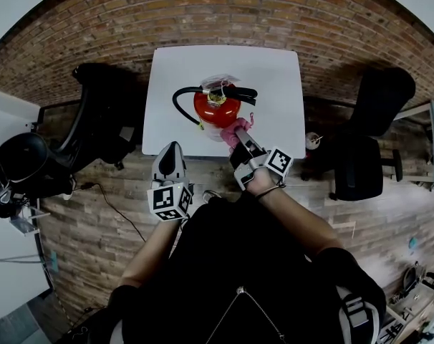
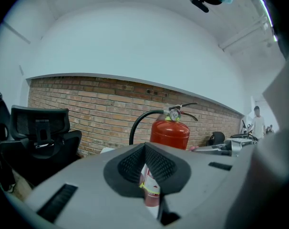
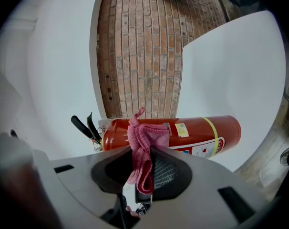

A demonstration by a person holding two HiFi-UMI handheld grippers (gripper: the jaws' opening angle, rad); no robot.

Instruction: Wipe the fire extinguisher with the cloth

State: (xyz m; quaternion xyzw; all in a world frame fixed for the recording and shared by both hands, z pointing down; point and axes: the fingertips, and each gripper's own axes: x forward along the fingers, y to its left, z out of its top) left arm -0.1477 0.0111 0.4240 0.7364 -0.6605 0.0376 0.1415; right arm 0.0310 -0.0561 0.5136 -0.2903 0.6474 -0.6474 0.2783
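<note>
Currently right gripper [image 1: 243, 140] pinching pink cloth [image 3: 143, 142] against red fire extinguisher [image 1: 217, 107], extinguisher upright by near edge of white table [image 1: 274, 77], left gripper [image 1: 171, 153] jaws pressed together, empty, near-left of table

- Table [image 1: 274, 84]: ahead of both pairs of jaws.
- Extinguisher [image 1: 217, 110]: upright on the table, near its front edge; straight ahead of the left jaws [image 2: 170, 130], just beyond the right jaws [image 3: 182, 132].
- Hose [image 1: 181, 106]: on the extinguisher's left side.
- Cloth [image 3: 142, 151]: between the right jaws, its upper end against the extinguisher's near side [image 1: 233, 131].
- Right gripper [image 1: 240, 136]: over the table's front edge, at the extinguisher's near right.
- Left gripper [image 1: 172, 147]: left of the right gripper, just short of the table's front edge, apart from the extinguisher.
- Chair [image 2: 39, 128]: left of the left jaws, beside the table.
- Second chair [image 1: 378, 120]: right of the right jaws, past the table's right edge.
</note>
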